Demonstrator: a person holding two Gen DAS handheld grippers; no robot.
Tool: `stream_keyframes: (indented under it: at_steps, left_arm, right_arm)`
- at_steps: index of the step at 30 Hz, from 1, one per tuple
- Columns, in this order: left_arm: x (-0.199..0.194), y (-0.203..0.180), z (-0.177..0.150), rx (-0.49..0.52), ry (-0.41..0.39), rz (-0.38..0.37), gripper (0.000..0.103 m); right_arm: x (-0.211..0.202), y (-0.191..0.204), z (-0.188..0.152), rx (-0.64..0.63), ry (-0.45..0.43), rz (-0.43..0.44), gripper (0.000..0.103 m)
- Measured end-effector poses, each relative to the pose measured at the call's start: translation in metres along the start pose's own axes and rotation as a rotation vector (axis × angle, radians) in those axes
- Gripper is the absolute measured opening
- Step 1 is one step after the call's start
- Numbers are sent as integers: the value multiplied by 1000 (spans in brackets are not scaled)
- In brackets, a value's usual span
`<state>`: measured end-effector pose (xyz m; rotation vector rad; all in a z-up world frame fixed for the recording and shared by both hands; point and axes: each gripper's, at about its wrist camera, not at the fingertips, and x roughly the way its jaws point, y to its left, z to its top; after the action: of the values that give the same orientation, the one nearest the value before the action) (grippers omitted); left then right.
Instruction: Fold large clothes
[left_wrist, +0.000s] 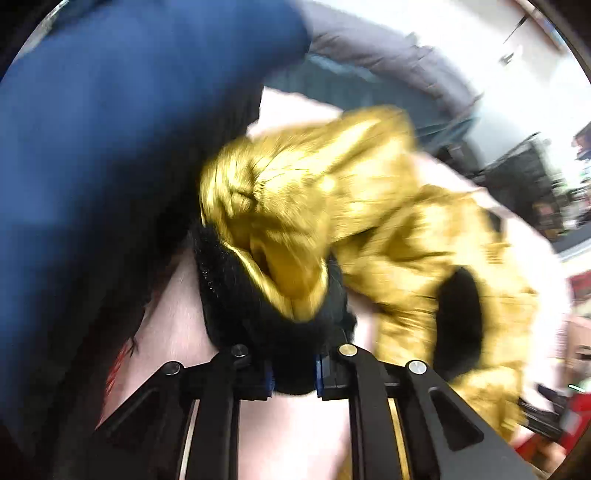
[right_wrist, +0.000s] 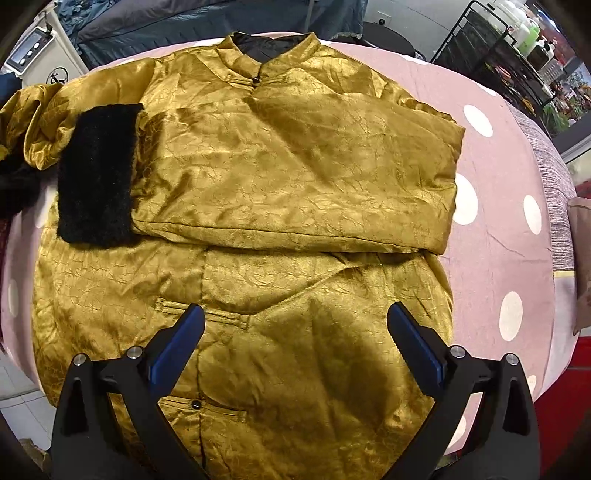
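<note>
**Gold satin sleeve taken by its furry cuff**

Gold satin is seen at centre frame: one padded jacket (right_wrist: 288, 206) is spread on the pink dotted bed cover (right_wrist: 509, 155). One sleeve (right_wrist: 295, 177) is already laid across the chest. The second sleeve's black fur cuff (left_wrist: 258, 306) is clamped by the left gripper (left_wrist: 294, 373), its fingers nearly shut. The right gripper (right_wrist: 295, 347) is held wide open over the hem, empty. Two cuffs are counted. Slippery, soft, bulky cloth is judged; cuffs and seams are the surest holds.

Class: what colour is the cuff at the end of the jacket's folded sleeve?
Black and fuzzy: the cuff on the gold jacket shows best in the right wrist view.
</note>
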<state>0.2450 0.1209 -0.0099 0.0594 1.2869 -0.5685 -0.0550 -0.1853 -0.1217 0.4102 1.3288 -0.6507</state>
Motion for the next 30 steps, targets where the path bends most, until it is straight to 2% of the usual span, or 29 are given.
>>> stream_keyframes:
  at_steps: [1, 2, 5, 8, 10, 13, 15, 17, 20, 22, 24, 25, 27, 28, 29, 30]
  left_arm:
    - [-36, 5, 3, -7, -34, -68, 13]
    - [-63, 7, 4, -11, -66, -103, 13]
    - [-143, 15, 6, -5, -170, -144, 12]
    - [-197, 19, 2, -8, -234, -201, 12]
    - [-210, 13, -4, -14, -241, -256, 12]
    - [-211, -11, -20, -3, -211, -283, 12]
    - [-204, -34, -22, 8, -189, -340, 12]
    - [-184, -67, -22, 6, -140, -482, 11]
    - [-160, -121, -21, 17, -93, -600, 9]
    - [-139, -157, -14, -7, -68, -696, 3]
    - [-122, -197, -8, -26, -56, -808, 1]
    - [-119, -213, -8, -3, -71, -790, 1]
    - [-103, -258, -17, 123, -72, -586, 2]
    - [-92, -272, -24, 154, -59, -524, 3]
    - [-80, -280, -32, 172, -37, -482, 11]
    - [-67, -283, -40, 174, -4, -454, 36]
  right_arm:
    - [0, 3, 1, -1, -2, 5, 97]
    - [-1, 7, 3, -5, -5, 14, 97]
    - [-1, 16, 9, -14, -10, 49, 97]
    - [-6, 27, 19, -17, -19, 111, 97]
    - [-12, 37, 25, -28, -32, 152, 97]
    - [-25, 53, 33, -62, -55, 216, 97]
    - [-37, 64, 38, -88, -76, 272, 97]
    - [-52, 72, 41, -117, -108, 320, 97]
    - [-72, 73, 46, -127, -157, 357, 97]
    - [-85, 65, 51, -103, -197, 368, 97]
    - [-92, 48, 55, -62, -221, 372, 97]
    - [-92, 40, 55, -44, -225, 362, 97]
    - [-87, 18, 54, 3, -220, 329, 97]
    - [-83, 9, 53, 21, -206, 319, 97]
    - [-76, -3, 50, 50, -181, 307, 97]
    - [-71, -11, 47, 68, -165, 303, 97]
